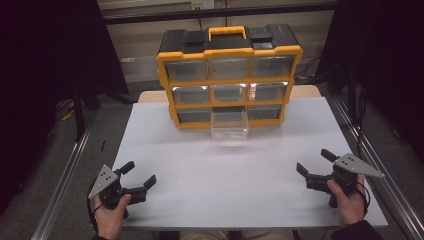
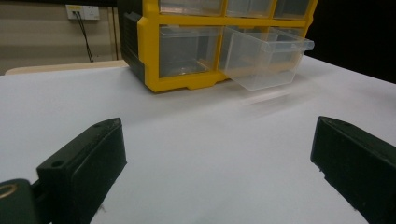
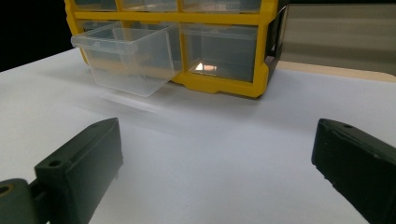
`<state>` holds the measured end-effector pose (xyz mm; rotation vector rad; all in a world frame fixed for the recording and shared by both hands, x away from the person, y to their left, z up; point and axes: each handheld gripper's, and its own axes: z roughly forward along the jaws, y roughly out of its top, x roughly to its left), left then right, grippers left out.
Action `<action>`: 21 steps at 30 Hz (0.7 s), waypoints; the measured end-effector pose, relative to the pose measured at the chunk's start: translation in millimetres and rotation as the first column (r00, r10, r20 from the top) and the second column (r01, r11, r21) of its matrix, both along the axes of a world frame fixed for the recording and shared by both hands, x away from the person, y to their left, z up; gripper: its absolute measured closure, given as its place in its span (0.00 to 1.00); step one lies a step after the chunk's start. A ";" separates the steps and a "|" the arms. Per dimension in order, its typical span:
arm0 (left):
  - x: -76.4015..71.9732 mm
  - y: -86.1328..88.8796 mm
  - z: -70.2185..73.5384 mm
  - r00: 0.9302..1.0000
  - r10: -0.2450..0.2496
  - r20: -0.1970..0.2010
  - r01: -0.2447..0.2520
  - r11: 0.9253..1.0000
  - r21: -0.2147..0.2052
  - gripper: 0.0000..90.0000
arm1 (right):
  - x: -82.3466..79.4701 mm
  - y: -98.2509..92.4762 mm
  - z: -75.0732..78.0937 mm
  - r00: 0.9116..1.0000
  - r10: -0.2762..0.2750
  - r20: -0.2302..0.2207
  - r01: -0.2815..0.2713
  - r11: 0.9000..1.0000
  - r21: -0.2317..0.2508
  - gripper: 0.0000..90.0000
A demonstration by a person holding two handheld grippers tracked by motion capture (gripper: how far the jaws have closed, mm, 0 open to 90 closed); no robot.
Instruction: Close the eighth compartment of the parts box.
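Observation:
A yellow and black organiser cabinet [image 1: 229,75] with several clear drawers stands at the back of the white table [image 1: 230,170]. Its bottom middle drawer [image 1: 229,126] is pulled out toward me and looks empty; it also appears as the clear drawer [image 2: 266,58] in the left gripper view and the clear drawer [image 3: 126,56] in the right gripper view. My left gripper [image 1: 139,175] rests near the front left corner, open, nothing between its jaws. My right gripper [image 1: 315,162] sits near the front right edge, open and empty too. Both point toward the cabinet, well short of it.
Metal rails [image 1: 65,180] run along both sides of the table. A bare wooden strip [image 1: 305,91] of tabletop shows behind the white sheet. A wall socket [image 2: 82,11] with cables is behind the cabinet. Dark surroundings flank the table.

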<state>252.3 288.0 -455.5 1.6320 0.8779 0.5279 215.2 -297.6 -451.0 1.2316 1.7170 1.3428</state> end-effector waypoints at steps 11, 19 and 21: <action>1.3 -1.3 1.2 1.000 -0.007 -0.003 0.007 1.000 0.015 0.04 | 0.7 7.2 -1.9 0.999 0.054 -0.007 -0.054 0.998 -0.017 0.01; 1.0 -0.7 1.3 1.000 0.003 -0.004 -0.003 1.000 0.016 0.04 | 1.1 15.9 -1.9 0.992 0.121 -0.022 -0.121 0.993 -0.013 0.02; 0.4 -0.5 1.2 1.000 0.005 -0.006 -0.005 1.000 0.018 0.04 | 0.6 18.5 -1.2 0.990 0.141 -0.027 -0.141 0.990 -0.012 0.02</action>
